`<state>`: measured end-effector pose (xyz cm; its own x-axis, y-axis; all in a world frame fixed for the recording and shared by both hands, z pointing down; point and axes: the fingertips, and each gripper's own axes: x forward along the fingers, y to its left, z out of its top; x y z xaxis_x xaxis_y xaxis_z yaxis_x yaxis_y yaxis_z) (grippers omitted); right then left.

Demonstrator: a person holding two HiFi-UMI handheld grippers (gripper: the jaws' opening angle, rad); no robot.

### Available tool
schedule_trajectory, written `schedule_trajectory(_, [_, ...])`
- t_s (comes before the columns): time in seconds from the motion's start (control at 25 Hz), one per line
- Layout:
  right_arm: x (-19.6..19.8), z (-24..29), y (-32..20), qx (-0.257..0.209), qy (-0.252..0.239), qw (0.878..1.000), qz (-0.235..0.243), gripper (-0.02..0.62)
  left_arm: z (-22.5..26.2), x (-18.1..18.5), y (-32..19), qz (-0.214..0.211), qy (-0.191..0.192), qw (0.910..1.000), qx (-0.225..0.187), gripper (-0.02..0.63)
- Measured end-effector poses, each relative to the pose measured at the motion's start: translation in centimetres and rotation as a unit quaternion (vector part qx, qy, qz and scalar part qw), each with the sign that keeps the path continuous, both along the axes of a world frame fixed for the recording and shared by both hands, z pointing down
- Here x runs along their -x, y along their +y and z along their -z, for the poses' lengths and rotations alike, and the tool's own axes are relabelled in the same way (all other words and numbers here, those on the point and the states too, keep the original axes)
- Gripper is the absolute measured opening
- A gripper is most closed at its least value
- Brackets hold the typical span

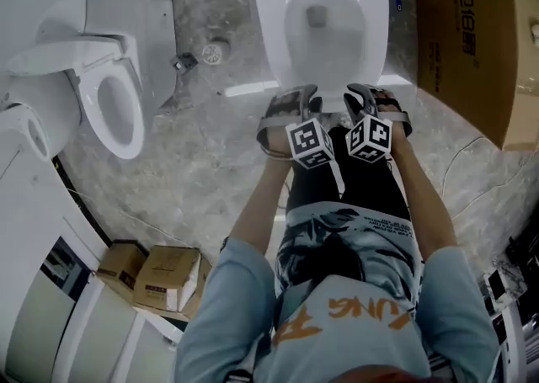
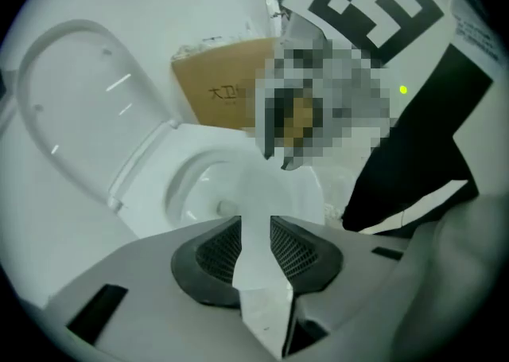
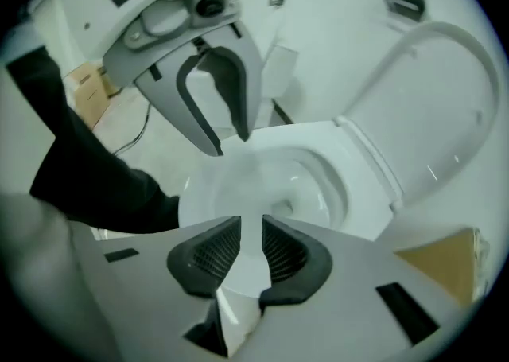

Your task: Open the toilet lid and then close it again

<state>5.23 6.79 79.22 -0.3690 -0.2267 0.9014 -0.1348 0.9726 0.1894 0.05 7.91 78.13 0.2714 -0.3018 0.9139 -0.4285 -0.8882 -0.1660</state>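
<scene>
Grey marbled floor [image 1: 210, 146] carries several white toilets and a cardboard box [image 1: 463, 36]. The toilet [image 1: 324, 2] in front of the person has its lid [image 2: 71, 114] standing upright against the back, with the seat [image 1: 278, 45] down over the bowl. So the opening looks done, and closing is what remains.

The left gripper [image 2: 254, 229] and right gripper [image 3: 250, 237] hang side by side over the front of the seat, pointing steeply down. On each, the fingers [image 2: 215, 253] stand a narrow gap apart. Nothing is pinched; only white seat shows through the gap.

The lid looks like thin, stiff moulded plastic: probably light, glossy and slippery, swinging on a hinge at the back. The best hold is likely its free edge, now at the top, near the middle so it does not twist. A pinch across that thin rim, or a push from behind it, should tip it forward. It is safer lowered under control than dropped, since a slam could crack the plastic or jar the hinge.
</scene>
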Motion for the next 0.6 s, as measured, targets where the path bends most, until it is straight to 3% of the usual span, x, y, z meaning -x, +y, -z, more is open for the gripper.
schedule_trajectory(0.12, [-0.3,4.1,-3.3,-0.006,-0.057,0.991,-0.122,0.054,4.7,1.5,-3.3,0.063,0.019,0.9970,-0.043,0.087])
schedule_trajectory(0.28, [-0.7,9.8,-7.6,-0.016,-0.119,0.964,-0.238,0.015,10.9,3.4,-7.2,0.106,0.034,0.9902,-0.084,0.058])
schedule_trajectory(0.6, [-0.2,18.7,-14.4,-0.056,-0.189,0.925,-0.324,0.014,20.0,6.5,-14.6,0.154,0.073,0.9731,-0.155,0.031])
